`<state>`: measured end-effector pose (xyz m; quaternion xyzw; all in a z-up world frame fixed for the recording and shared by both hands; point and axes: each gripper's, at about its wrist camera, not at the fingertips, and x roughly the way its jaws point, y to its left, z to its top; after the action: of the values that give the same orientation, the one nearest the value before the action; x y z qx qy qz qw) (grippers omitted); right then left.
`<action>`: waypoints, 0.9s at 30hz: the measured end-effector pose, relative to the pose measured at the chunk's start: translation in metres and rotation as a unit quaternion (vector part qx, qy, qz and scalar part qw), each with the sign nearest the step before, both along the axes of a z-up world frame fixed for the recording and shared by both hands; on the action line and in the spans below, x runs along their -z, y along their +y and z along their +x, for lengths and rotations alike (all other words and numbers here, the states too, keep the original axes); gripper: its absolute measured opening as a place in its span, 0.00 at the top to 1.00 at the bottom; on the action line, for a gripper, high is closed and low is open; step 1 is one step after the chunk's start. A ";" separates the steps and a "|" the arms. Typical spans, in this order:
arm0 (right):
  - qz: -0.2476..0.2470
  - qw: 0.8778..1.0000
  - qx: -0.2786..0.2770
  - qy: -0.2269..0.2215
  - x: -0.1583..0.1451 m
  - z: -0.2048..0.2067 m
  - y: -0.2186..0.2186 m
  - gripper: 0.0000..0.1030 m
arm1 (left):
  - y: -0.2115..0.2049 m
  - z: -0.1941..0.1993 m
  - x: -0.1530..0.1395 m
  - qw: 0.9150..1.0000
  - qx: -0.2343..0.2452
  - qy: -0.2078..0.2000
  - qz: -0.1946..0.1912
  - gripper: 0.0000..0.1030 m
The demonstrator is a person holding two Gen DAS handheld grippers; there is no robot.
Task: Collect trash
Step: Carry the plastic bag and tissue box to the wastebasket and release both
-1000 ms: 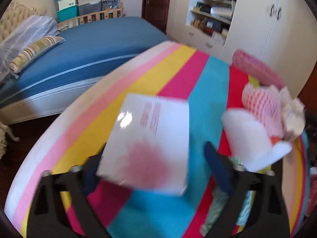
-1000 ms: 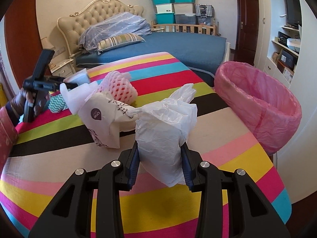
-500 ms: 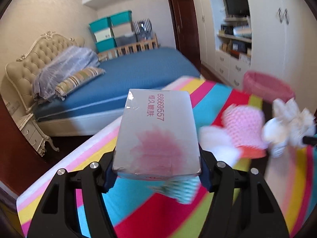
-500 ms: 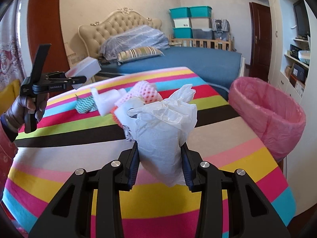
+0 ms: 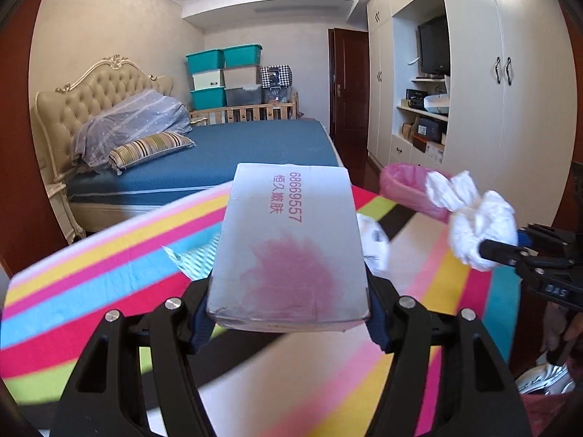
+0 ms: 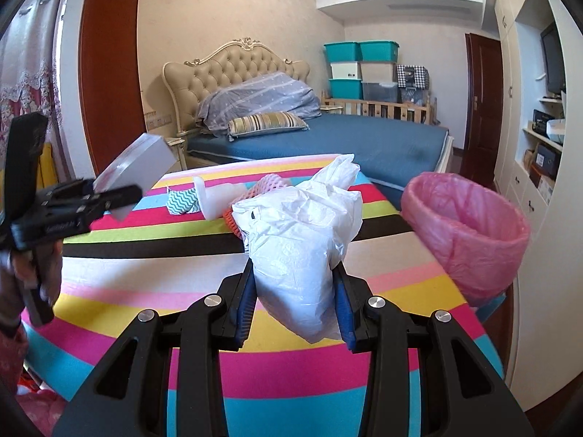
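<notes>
Left gripper [image 5: 288, 313] clamps a box [image 5: 288, 247], right gripper [image 6: 293, 313] clamps a plastic bag [image 6: 302, 240], both lifted off the table [image 6: 153, 273]. Nothing visibly binned: bin [image 6: 470, 240] at table's far right, scraps [image 6: 204, 200] left on the cloth.

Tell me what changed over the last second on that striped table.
The left gripper closed its jaws on the white box and lifted it clear of the table. The right gripper kept hold of the white plastic bag; the pink-lined bin stayed put.
</notes>
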<state>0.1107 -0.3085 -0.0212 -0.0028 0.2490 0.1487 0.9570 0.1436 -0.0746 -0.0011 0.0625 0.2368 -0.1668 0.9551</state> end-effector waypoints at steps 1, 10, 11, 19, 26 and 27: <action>-0.001 1.000 0.001 -0.001 0.000 0.000 -0.001 0.64 | -0.004 -0.005 0.001 1.000 0.001 -0.003 0.005 0.38; -0.013 1.000 0.011 0.001 0.003 0.001 -0.004 0.64 | -0.046 -0.022 0.014 1.000 0.016 0.013 -0.021 0.38; -0.015 1.000 0.012 0.000 0.003 0.001 -0.005 0.64 | -0.050 -0.023 0.014 1.000 0.018 0.010 -0.018 0.38; -0.004 1.000 0.028 -0.003 0.001 0.001 -0.021 0.64 | -0.075 -0.009 0.015 1.000 0.028 0.012 -0.007 0.38; 0.003 0.998 0.055 -0.009 -0.002 0.001 -0.046 0.64 | -0.094 0.006 0.018 0.999 0.051 0.019 0.006 0.38; 0.003 0.998 0.059 -0.009 -0.003 0.000 -0.049 0.64 | -0.100 0.009 0.019 0.998 0.058 0.021 0.008 0.38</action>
<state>0.1109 -0.3579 -0.0185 0.0136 0.2394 0.0932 0.9663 0.1528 -0.1744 -0.0201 0.0801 0.2543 -0.2215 0.9380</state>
